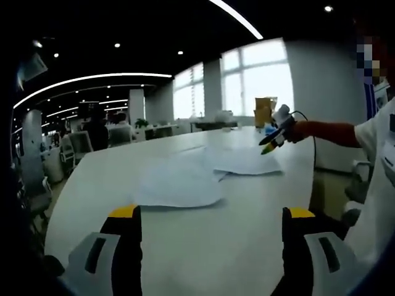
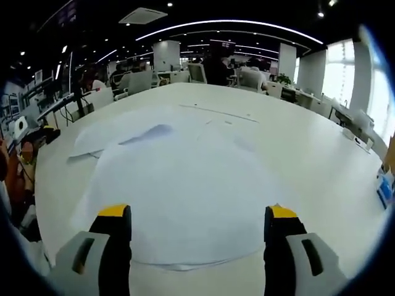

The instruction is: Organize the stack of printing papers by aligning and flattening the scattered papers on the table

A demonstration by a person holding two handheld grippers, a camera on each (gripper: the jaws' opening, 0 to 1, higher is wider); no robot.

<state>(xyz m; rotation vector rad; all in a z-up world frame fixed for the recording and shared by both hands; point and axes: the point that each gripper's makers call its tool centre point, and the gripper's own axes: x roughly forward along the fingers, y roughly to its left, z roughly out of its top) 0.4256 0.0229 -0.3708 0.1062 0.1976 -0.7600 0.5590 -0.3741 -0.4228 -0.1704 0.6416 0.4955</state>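
Scattered white printing papers lie on the white table (image 1: 203,246). In the left gripper view one sheet (image 1: 176,185) lies near the middle and another (image 1: 244,160) overlaps it farther back. My left gripper (image 1: 212,214) stands open, low over bare table short of the sheets. My right gripper (image 1: 273,139) comes in from the right in a person's hand, hovering over the far sheet. In the right gripper view that gripper (image 2: 197,214) is open above a large sheet (image 2: 185,179), with nothing between its jaws. A second sheet (image 2: 114,139) juts out to the left.
A yellow box (image 1: 265,111) and small items stand at the table's far end by the windows. A blue object (image 2: 384,185) sits near the table's right edge. Office chairs (image 1: 80,145) and desks ring the table. A person (image 1: 95,129) is in the background.
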